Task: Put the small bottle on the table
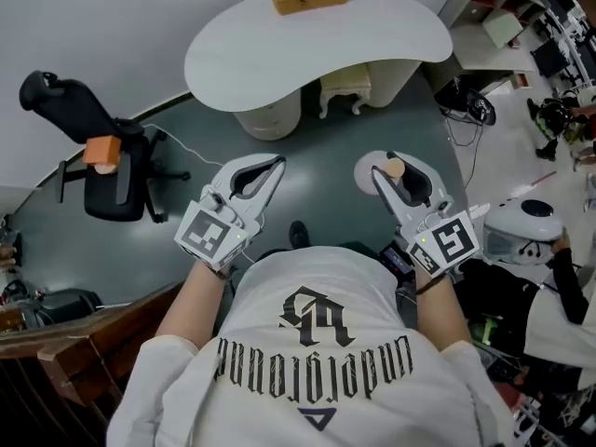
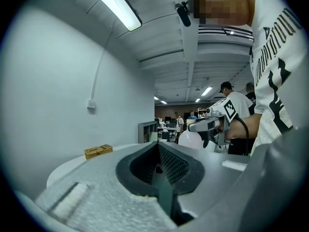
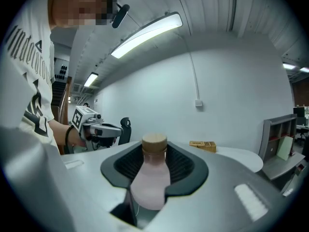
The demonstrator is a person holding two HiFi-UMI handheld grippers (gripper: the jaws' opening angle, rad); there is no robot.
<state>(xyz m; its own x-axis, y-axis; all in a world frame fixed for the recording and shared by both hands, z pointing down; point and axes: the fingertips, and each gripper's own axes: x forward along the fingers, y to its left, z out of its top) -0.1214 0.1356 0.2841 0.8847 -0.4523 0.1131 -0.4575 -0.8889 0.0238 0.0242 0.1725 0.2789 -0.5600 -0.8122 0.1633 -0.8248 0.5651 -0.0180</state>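
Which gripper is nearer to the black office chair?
Left. In the head view the left gripper is to the right of the chair. The right gripper, holding the bottle, is farther right, beyond the left one.

- Bright, even light comes from long ceiling lamps, which glare white.
- Shadows are soft.
- Both gripper views bend strongly and darken at the edges.
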